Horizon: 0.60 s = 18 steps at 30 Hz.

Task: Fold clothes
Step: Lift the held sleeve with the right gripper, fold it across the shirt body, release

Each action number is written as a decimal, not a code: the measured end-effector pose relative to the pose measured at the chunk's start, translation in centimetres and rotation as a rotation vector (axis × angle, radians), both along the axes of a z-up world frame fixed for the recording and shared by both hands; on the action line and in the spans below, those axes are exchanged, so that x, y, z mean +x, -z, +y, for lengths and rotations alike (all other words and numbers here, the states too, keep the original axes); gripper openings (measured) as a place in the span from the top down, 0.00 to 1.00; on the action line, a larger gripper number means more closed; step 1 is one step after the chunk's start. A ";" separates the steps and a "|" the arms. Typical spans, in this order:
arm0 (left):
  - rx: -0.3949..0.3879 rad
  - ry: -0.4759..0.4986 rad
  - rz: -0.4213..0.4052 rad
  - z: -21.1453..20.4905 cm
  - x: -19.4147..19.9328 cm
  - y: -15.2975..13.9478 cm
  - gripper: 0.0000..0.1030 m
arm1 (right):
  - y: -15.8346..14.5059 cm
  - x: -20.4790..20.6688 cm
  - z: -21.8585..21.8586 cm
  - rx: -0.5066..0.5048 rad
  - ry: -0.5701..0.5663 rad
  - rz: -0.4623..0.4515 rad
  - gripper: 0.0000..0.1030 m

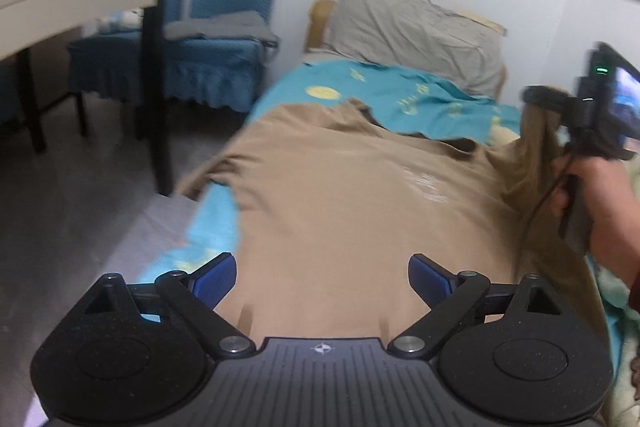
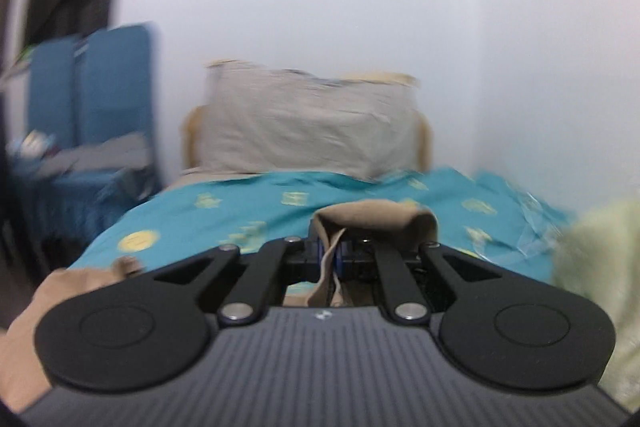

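A white-walled bedroom: a bed (image 1: 224, 227) with teal patterned cover, grey pillow (image 1: 416, 31) at its head, blue-covered chairs (image 1: 224, 27) off its left side. From the left wrist, a tan garment (image 1: 340, 195) lies spread over the bed's near end; the left gripper (image 1: 322, 281) hangs released above it. At the bed's right edge a hand (image 1: 600, 203) lifts the garment's side. From the right wrist, the right gripper (image 2: 332, 255) is clenched on a fold of that garment, raised above the cover.
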<state>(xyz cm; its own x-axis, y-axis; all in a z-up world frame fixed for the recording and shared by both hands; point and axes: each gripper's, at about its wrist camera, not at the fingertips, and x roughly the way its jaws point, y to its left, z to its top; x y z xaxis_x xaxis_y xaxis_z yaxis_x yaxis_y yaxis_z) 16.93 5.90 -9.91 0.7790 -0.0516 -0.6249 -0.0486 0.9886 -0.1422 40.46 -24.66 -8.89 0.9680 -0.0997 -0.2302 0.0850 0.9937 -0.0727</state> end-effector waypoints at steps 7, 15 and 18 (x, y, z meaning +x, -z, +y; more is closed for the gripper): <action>-0.014 -0.088 0.003 3.0 -0.3 -1.3 0.08 | 6.5 4.0 11.6 -0.195 -0.136 0.181 0.91; -0.037 -0.072 0.044 2.5 0.9 0.1 0.08 | 8.5 5.0 11.0 0.069 -0.277 0.374 0.05; -0.048 -0.043 0.047 1.6 0.9 0.5 0.08 | 6.6 2.7 10.3 0.104 -0.338 0.328 0.05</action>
